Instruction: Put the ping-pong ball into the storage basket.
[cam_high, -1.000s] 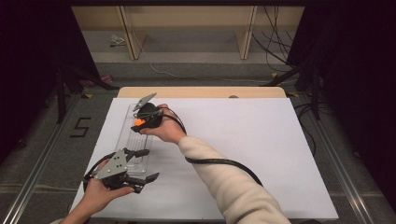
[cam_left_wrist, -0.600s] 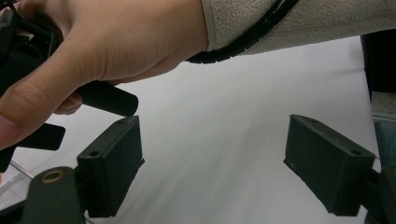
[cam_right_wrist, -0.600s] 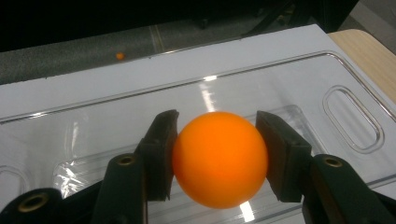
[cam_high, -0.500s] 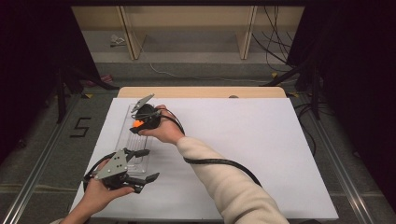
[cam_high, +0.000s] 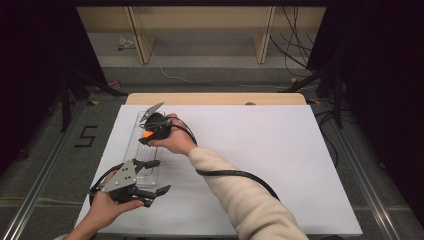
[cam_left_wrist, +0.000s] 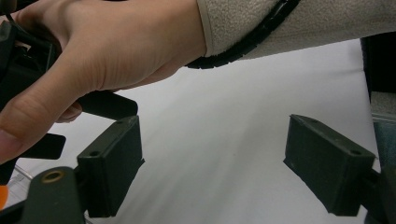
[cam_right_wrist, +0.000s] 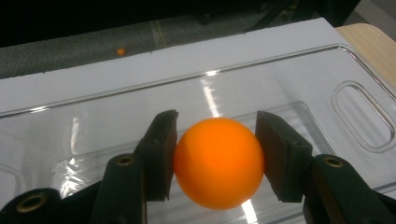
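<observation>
An orange ball (cam_right_wrist: 218, 161) sits between the two black pads of my right gripper (cam_right_wrist: 215, 156), which is shut on it, just above a clear plastic tray (cam_right_wrist: 303, 84). From above, the ball (cam_high: 146, 134) shows as an orange spot under the right hand, over the far half of the tray (cam_high: 134, 152) at the left of the white table. My left gripper (cam_high: 158, 176) stands open at the tray's near end, its jaws wide apart (cam_left_wrist: 212, 163) with nothing between them. The right hand (cam_left_wrist: 107, 56) and its sleeve cross just beyond the left jaws.
The white table top (cam_high: 260, 150) stretches away to the right of the tray. A black cable (cam_high: 235, 174) trails along the right forearm. A second small orange ball (cam_right_wrist: 121, 51) lies on the grey floor past the table's edge. Wooden shelving stands behind the table.
</observation>
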